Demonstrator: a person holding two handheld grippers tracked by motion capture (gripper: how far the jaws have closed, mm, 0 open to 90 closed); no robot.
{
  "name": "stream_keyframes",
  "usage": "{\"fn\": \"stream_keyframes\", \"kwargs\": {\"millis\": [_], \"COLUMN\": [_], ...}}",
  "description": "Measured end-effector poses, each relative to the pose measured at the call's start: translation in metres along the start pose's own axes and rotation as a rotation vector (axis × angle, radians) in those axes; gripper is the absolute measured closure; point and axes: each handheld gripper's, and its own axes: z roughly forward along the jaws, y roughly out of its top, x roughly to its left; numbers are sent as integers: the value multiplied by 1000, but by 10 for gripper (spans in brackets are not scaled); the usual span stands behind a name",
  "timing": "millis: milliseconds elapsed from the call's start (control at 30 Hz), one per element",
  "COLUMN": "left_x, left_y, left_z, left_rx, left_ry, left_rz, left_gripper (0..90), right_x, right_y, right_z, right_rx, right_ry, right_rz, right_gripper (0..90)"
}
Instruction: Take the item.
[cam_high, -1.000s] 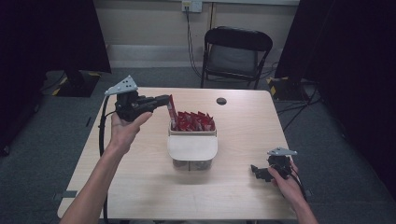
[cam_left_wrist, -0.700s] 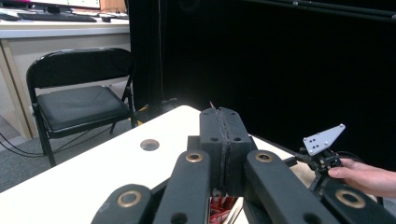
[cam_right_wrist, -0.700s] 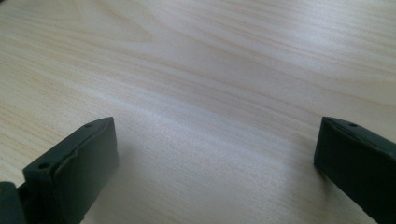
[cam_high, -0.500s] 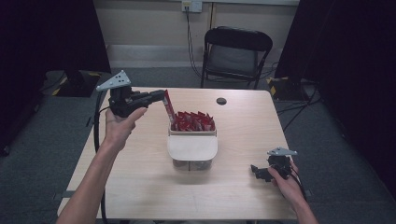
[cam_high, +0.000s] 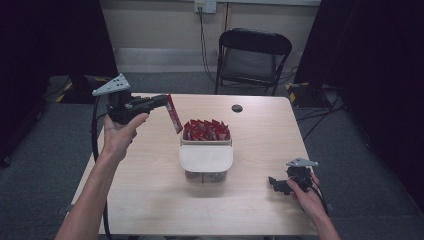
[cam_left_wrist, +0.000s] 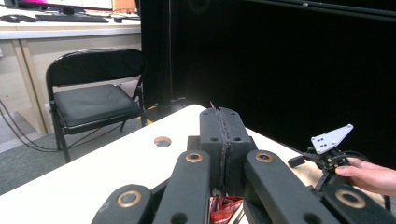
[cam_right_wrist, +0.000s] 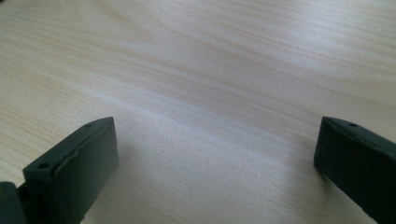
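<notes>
Above the desk's (cam_high: 150, 200) far left corner, the left gripper (cam_high: 162, 102) hangs in the air, its jaws clamped together on one red packet (cam_high: 174, 114), which dangles from them clear of the surface, probably so it can swing free of the rest. At the desk's middle stands a box (cam_high: 206, 162) with a pale rounded lid over its near part; its far part is packed with more red packets (cam_high: 206, 130). Near the right front corner the right gripper (cam_high: 274, 184) rests low on the wood, jaws wide apart around nothing, seemingly parked out of the way. Bare wood lies along the left and front edges; a small dark disc (cam_high: 237, 108) sits by the far edge.
</notes>
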Motion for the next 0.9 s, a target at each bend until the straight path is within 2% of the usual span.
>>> {"fn": "stream_keyframes", "kwargs": {"millis": [333,467,633,700,800,900], "left_x": [8,12,20,22,27,34], "left_y": [-3,-8,-13,-16,-24,-31], "left_z": [-15,-18,-24,-25,-25,-26], "left_rx": [-7,12,10,20,42,31], "left_ry": [33,53,77,87,98,104], "left_rz": [-2,0,-18,-10,-18,-52], "left_gripper": [896,896,896,897,897,898], "right_x": [0,0,0,0,0,0], "right_y": [0,0,0,0,0,0], "right_z": [0,0,0,0,0,0], "right_rx": [-1,0,0,0,0,0], "right_ry": [0,0,0,0,0,0], "right_rz": [1,1,0,1,1,1], "right_gripper": [0,0,0,0,0,0]}}
